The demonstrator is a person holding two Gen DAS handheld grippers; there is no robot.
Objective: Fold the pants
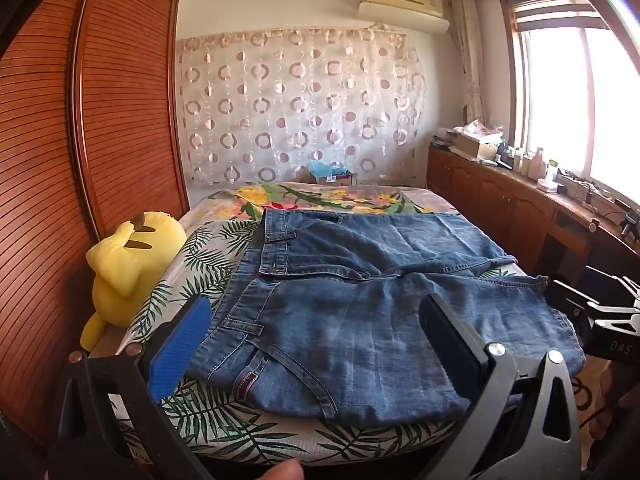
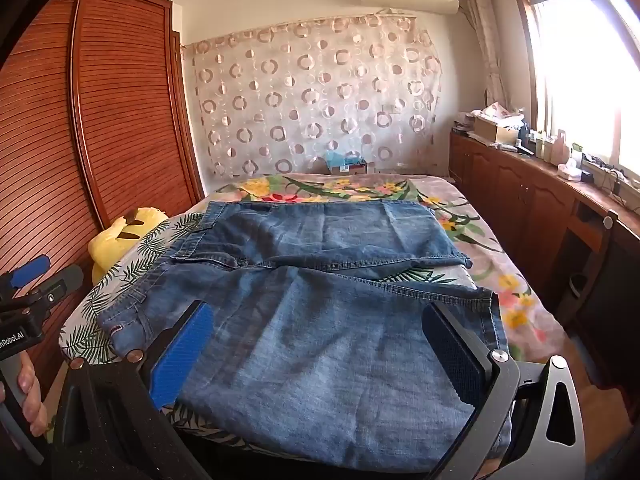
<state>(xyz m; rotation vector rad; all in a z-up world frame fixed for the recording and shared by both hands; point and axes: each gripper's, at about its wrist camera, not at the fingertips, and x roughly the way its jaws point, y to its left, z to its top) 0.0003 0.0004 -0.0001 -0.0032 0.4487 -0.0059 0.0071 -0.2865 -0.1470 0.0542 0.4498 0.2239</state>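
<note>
A bed (image 1: 224, 432) in leafy, floral printed cotton carries the faded blue denim pants (image 1: 360, 300) spread flat with legs fanned rightward, a plump yellow plush toy (image 1: 128, 268) at its left edge, while the left gripper (image 1: 316, 348) and right gripper (image 2: 320, 352) hover with ribbed blue pads spread apart, empty.

Pants (image 1: 360, 320): faded blue denim, matt, coarse weave, stitched seams.
Bed cover (image 1: 224, 432): printed leaf-pattern cloth, matt.
Plush toy (image 1: 124, 264): yellow soft fabric.
Wardrobe (image 1: 120, 100): slatted reddish wood, semi-gloss.
Left gripper (image 1: 316, 344): black matt frame, blue ribbed pads.
</note>
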